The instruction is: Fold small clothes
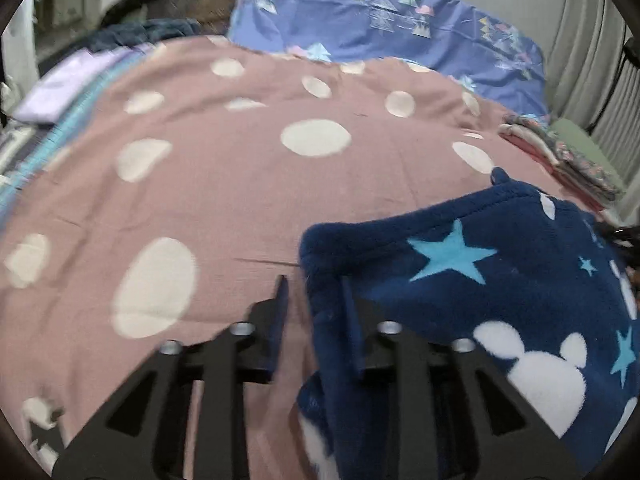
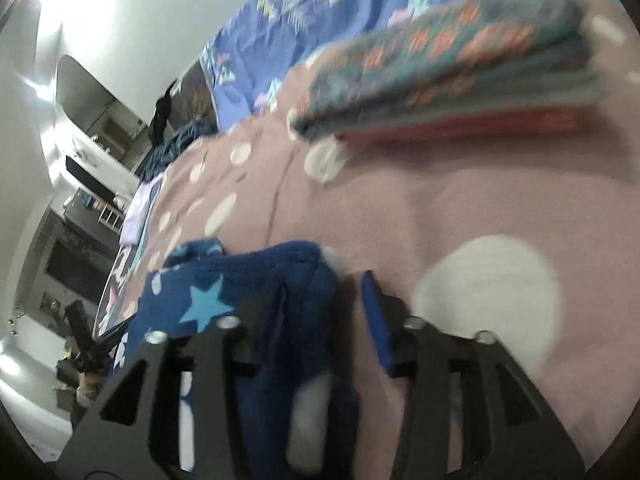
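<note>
A dark blue fleece garment [image 1: 480, 300] with light blue stars and white mouse-head shapes lies on a pink bedspread with white dots [image 1: 240, 184]. My left gripper [image 1: 314, 288] stands open at the garment's left corner; a fold of the fleece hangs between its jaws, loose from the left finger [image 1: 280, 312]. In the right wrist view the same garment [image 2: 256, 292] lies bunched between the jaws of my right gripper [image 2: 326, 284], which also stands open, its right finger [image 2: 378, 320] apart from the cloth.
A stack of folded clothes [image 2: 452, 80] sits on the bedspread ahead of the right gripper; it also shows at the right edge in the left wrist view [image 1: 560, 156]. A blue patterned sheet [image 1: 380, 20] lies at the back. Lilac cloth [image 1: 68, 88] lies at the left.
</note>
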Tool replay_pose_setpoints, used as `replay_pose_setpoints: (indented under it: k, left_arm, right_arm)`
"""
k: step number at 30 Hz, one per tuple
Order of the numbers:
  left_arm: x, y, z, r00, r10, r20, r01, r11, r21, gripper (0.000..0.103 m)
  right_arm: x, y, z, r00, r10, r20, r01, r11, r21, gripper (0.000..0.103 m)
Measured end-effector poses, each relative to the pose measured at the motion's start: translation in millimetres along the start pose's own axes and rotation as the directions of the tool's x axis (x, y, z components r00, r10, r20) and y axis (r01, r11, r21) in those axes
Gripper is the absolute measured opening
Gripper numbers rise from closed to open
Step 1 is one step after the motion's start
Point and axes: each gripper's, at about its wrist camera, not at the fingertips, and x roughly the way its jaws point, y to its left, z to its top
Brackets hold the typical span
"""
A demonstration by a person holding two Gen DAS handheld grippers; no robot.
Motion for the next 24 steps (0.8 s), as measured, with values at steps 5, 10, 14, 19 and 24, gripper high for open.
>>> replay_pose_setpoints:
  k: [5, 10, 14, 19, 24]
  left_arm:
    - [-69, -37, 1, 0.991, 0.063, 0.115, -0.072, 0.994, 0.077, 0.039]
    - [-121, -158, -24, 0.980, -0.144, 0.136, 0.093, 0.942, 0.321, 0.062]
    - [-133, -288, -80, 0.934, -0.358, -0.012, 0.306, 0.780, 0.546, 0.069]
    - [-122, -388, -154, 0.929, -0.351, -0.119, 0.317, 0.586, 0.746, 0.076]
    - [-109, -416, -190, 0.960, -0.258, -0.110, 0.231, 0.507, 0.830, 0.076]
  right_arm:
    - [-34, -22, -12, 0.999, -0.034, 0.015, 0.034, 0.999, -0.026, 0.022]
    - [-36, -39, -22, 0.999, 0.018, -0.028, -0.018, 1.000, -0.008, 0.009]
    - [-29, -29, -28, 0.991, 0.092, -0.099, -0.099, 0.992, -0.073, 0.013]
    - [-27, -31, -35, 0.974, 0.171, -0.149, -0.180, 0.982, -0.050, 0.030]
    - [-26, -33, -35, 0.951, 0.243, -0.191, -0.251, 0.968, -0.020, 0.043]
